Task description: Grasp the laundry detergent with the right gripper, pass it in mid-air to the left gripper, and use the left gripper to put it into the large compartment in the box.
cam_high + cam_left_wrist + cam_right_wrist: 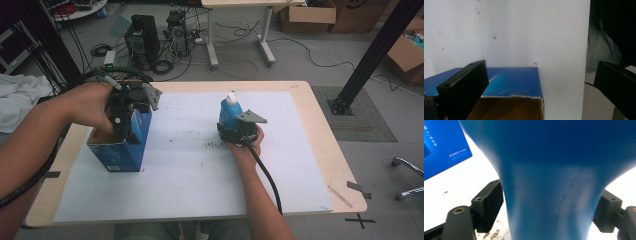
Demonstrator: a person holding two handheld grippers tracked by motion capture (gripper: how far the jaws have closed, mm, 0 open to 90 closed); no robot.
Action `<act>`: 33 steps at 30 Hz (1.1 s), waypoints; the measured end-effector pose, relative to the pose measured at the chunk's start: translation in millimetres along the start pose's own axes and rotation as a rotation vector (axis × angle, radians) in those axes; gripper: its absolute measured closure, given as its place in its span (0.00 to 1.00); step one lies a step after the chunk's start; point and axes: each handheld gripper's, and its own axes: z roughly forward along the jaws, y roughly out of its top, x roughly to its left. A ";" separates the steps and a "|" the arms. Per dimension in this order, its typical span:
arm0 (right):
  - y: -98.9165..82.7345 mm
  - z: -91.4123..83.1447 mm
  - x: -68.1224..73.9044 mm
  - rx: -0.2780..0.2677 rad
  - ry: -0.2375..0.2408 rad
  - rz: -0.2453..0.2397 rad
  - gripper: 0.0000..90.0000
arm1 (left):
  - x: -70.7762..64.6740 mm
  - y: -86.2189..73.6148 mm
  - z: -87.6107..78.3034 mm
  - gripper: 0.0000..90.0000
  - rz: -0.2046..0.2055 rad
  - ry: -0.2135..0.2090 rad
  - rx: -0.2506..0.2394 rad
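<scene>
**On the white mat: blue bottle and open blue box, one gripper at each**

Surface: a light wooden table covered over most of its top by a white mat, marked with dark specks and smudges near its middle.

Item 1: blue bottle with a white cap, upright on the mat right of centre. The right gripper comes at it low from the near side; in the right gripper view its two black jaws stand against the narrowed blue body, one on each side, pressing on it at roughly half their spread.

Item 2: blue carton box, top open, brown inside, at the mat's left part, well apart from the bottle. The left gripper hangs over its open top, pointing down. In the left gripper view the jaws stand wide apart with nothing between them, above the box's torn cardboard rim.

Room: grey floor beyond the table, with computer towers, tangled cables, a second desk's legs, cardboard cartons and a black slanted frame post. White cloth lies at far left.

Hidden or unclear: the bottle's base is covered by the right gripper and hand in the high view; its label cannot be read. The small print on the box is too blurred to read. The box's contents cannot be made out.
</scene>
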 end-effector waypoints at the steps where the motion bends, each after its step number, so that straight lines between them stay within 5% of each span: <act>1: -0.1 0.0 0.0 -0.002 0.000 0.002 0.27 | 0.0 0.1 0.2 0.00 0.000 0.000 0.001; 25: 0.4 -1.8 0.6 -0.012 -0.001 -0.002 0.44 | -0.2 1.3 3.4 0.00 0.006 -0.003 0.003; 33: 0.9 -2.7 2.4 -0.013 -0.023 -0.040 0.50 | 0.2 1.2 6.1 0.00 0.004 -0.008 0.002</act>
